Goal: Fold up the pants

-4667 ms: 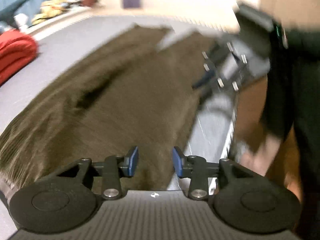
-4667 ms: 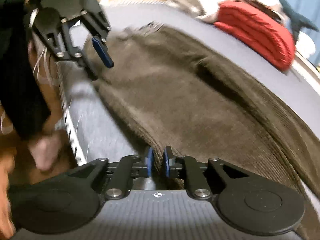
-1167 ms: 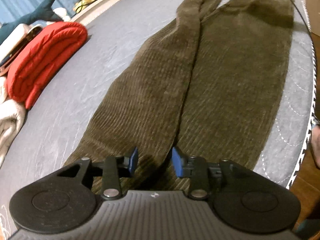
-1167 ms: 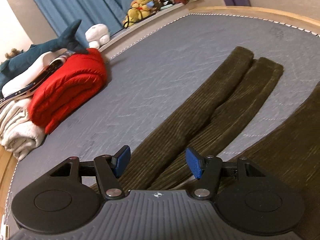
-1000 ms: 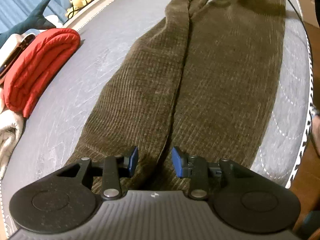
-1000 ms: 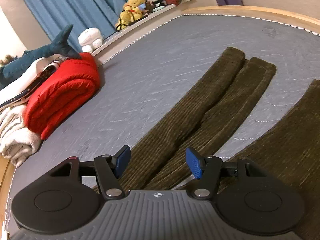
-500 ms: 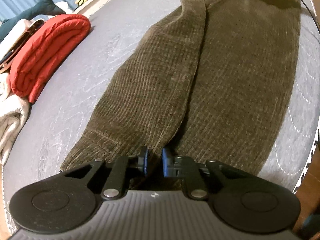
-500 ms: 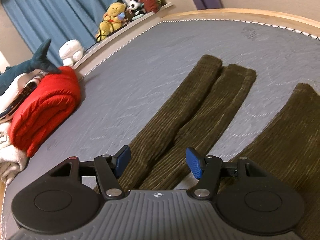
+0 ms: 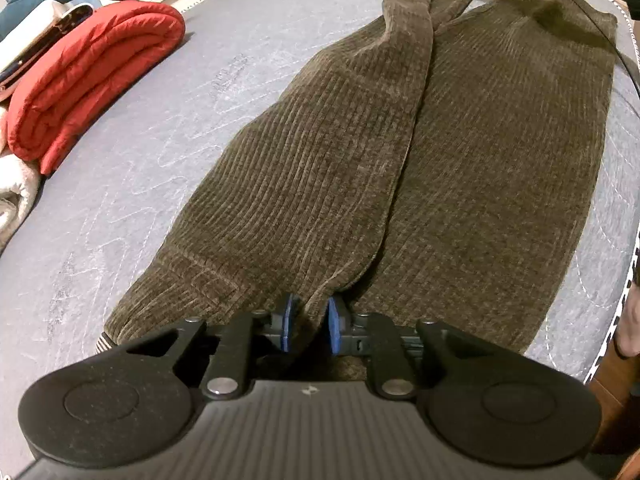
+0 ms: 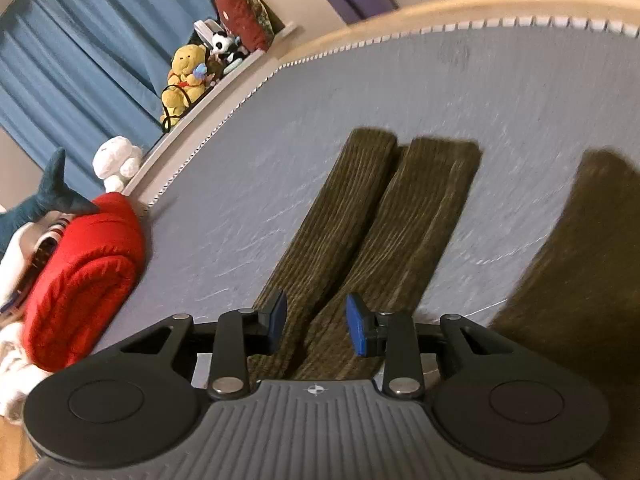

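Brown corduroy pants (image 9: 400, 168) spread flat on grey mattress (image 9: 168, 120), legs running away toward far edge, red folded blanket (image 9: 88, 76) well apart at left. Left gripper (image 9: 308, 322), open wide a second ago, now nipped onto a raised ridge of cloth at waist end; right gripper (image 10: 316, 322), jaws just narrowed yet not clamped, poised over the two leg cuffs (image 10: 400, 208), pads short of pressing. Judged: both ends nearly secured, lengthwise fold about to start.
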Demonstrator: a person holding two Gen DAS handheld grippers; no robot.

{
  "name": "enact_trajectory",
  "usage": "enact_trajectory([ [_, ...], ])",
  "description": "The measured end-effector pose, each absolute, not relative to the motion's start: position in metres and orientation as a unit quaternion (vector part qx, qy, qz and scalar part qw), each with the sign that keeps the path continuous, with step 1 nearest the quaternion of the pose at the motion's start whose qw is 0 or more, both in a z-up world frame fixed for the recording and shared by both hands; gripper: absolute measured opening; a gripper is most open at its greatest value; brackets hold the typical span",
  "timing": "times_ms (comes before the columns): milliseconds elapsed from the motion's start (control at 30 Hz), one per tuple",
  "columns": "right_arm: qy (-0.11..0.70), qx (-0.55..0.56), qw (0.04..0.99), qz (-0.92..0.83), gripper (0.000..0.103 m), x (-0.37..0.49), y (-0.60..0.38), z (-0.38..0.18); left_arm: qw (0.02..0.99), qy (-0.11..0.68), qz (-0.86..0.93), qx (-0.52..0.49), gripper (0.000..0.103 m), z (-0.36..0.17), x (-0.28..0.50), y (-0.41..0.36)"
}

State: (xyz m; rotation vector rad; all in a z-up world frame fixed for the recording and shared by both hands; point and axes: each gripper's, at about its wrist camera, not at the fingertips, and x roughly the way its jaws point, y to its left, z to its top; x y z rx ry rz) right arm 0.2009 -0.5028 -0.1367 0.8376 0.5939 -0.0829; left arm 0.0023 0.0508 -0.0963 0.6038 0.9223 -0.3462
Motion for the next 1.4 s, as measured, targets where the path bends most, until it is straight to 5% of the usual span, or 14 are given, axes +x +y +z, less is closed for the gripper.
enact_trajectory([
  [300,0.316,0.423,0.849,-0.008,0.053,0.257,-0.493,-0.167,0.838,0.441,-0.170,0.273,0.023,-0.096,0.004,0.056],
  [467,0.313,0.429,0.847,-0.029,0.053,0.270,-0.489,-0.182,0.834,0.445,-0.173,0.276,0.023,-0.098,0.007,0.055],
  [500,0.312,0.425,0.849,-0.032,0.050,0.272,-0.487,-0.180,0.834,0.446,-0.174,0.275,0.023,-0.098,0.007,0.055],
  [600,0.300,0.431,0.850,-0.043,0.013,0.271,-0.487,-0.176,0.833,0.443,-0.178,0.281,0.021,-0.099,0.006,0.056],
  [733,0.270,0.422,0.865,-0.044,0.011,0.254,-0.494,-0.150,0.835,0.425,-0.189,0.294,0.008,-0.096,-0.002,0.058],
  [1100,0.227,0.324,0.916,-0.066,0.009,0.086,-0.499,-0.043,0.876,0.344,-0.207,0.266,0.006,-0.042,-0.060,0.104],
  [1400,0.373,0.333,0.859,-0.114,0.014,-0.033,-0.524,-0.110,0.831,0.389,-0.279,0.281,0.014,-0.037,-0.107,0.109],
])
